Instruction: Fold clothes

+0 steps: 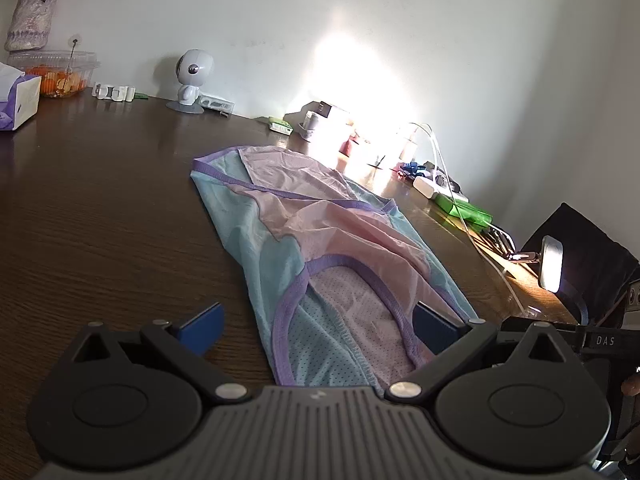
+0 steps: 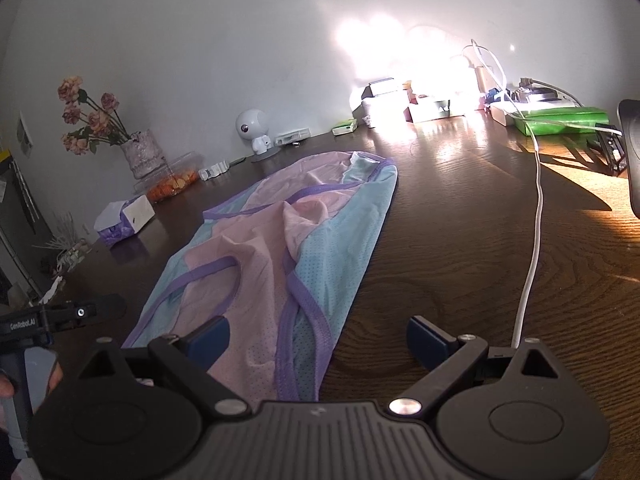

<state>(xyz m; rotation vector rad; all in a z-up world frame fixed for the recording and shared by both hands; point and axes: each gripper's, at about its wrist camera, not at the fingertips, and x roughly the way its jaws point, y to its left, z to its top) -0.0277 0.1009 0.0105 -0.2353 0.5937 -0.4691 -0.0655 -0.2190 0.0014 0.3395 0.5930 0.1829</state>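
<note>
A pink and light-blue mesh garment (image 1: 320, 240) with purple trim lies flat on the dark wooden table (image 1: 100, 208), folded lengthwise into a long strip. My left gripper (image 1: 320, 326) is open just above its near end, the blue fingers straddling the purple-edged opening. In the right wrist view the same garment (image 2: 280, 232) stretches away toward the wall. My right gripper (image 2: 318, 338) is open over its near right corner, left finger above the cloth, right finger above bare wood. The left gripper (image 2: 96, 312) shows at the left edge there.
A white cable (image 2: 532, 248) runs across the table right of the garment. Along the wall stand a small white robot figure (image 1: 191, 80), a tissue box (image 1: 18, 104), a vase of dried flowers (image 2: 140, 152), a green folder (image 2: 560, 120) and a bright lamp (image 1: 552, 264).
</note>
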